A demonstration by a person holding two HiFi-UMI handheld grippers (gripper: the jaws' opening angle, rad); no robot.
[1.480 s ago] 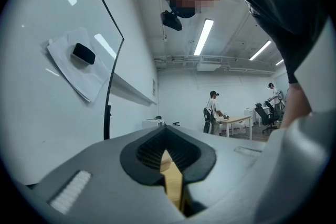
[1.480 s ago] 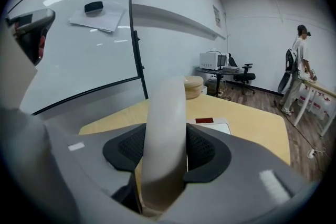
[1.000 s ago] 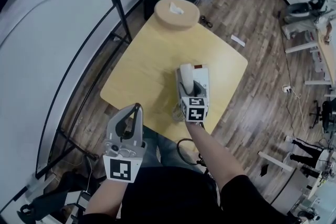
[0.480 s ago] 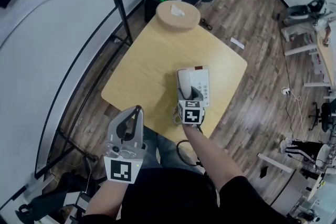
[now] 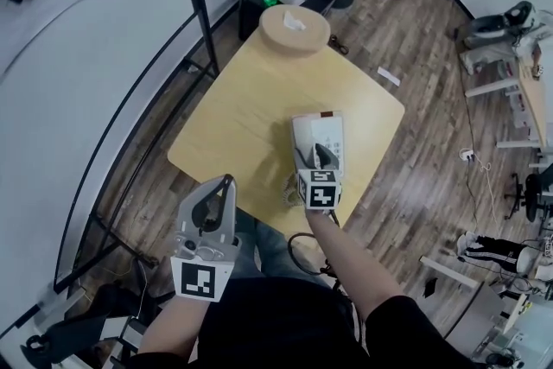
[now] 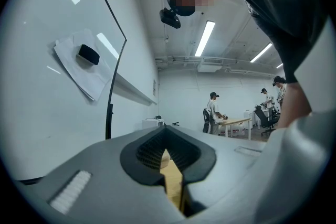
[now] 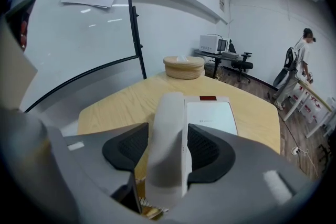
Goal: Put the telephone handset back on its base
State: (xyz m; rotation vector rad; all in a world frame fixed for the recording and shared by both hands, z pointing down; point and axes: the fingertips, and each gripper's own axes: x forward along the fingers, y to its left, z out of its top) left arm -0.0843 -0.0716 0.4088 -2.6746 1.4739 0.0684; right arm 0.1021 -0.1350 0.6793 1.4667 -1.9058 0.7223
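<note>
The white telephone handset (image 7: 169,134) lies along the left side of its base (image 7: 212,115) on the bench (image 7: 115,102), pinched by the right gripper (image 7: 167,152). It looks seated or nearly so, with only the release left. The left gripper (image 5: 226,181), pressed together on nothing, hangs off the bench's near edge.

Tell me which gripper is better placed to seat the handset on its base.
Right. The right gripper is shut on the handset over the base; the left gripper is empty, off the table.
</note>
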